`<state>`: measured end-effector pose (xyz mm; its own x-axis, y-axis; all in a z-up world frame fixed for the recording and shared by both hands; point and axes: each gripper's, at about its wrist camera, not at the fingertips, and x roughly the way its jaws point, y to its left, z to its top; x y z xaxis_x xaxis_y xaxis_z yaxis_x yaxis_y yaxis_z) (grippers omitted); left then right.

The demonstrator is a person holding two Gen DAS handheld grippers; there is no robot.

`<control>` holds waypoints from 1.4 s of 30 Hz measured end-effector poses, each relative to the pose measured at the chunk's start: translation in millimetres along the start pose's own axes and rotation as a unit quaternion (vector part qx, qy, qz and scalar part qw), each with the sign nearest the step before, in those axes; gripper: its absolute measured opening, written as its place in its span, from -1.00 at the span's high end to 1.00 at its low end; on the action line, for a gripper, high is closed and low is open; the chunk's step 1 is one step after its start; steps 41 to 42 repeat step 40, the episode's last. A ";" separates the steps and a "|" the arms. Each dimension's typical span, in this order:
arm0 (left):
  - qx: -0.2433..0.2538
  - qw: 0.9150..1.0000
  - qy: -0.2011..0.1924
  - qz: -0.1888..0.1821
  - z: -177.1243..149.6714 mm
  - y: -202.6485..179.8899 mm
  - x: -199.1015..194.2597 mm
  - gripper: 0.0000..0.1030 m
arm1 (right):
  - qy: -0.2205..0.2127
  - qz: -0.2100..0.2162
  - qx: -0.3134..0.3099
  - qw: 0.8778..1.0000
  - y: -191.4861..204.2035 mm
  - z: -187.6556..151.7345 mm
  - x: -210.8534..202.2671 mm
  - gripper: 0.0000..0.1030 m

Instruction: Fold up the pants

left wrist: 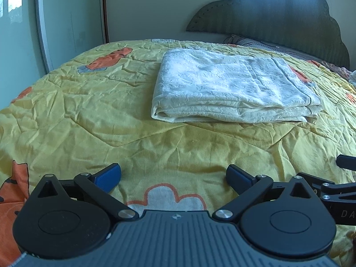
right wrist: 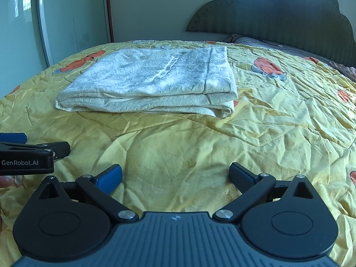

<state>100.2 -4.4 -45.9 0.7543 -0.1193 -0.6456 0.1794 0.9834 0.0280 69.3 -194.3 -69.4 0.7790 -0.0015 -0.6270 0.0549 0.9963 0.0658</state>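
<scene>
The white textured pants (left wrist: 231,86) lie folded in a flat rectangular stack on the yellow bedspread (left wrist: 111,115). They also show in the right wrist view (right wrist: 153,82), up and to the left. My left gripper (left wrist: 174,178) is open and empty, low over the bedspread, well short of the pants. My right gripper (right wrist: 175,176) is open and empty too, beside the left one, also short of the stack. Neither touches the pants.
A dark green scalloped headboard (left wrist: 278,22) and a pillow (left wrist: 255,43) are at the back right. A sliding wardrobe door (left wrist: 66,22) stands at the left. The left gripper's body (right wrist: 26,158) shows at the left of the right wrist view.
</scene>
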 end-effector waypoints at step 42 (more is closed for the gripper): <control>0.000 1.000 0.002 -0.006 -0.1 -1.2 -1.1 -1.00 | 0.001 -0.001 -0.002 1.000 0.0 0.2 0.2 -1.00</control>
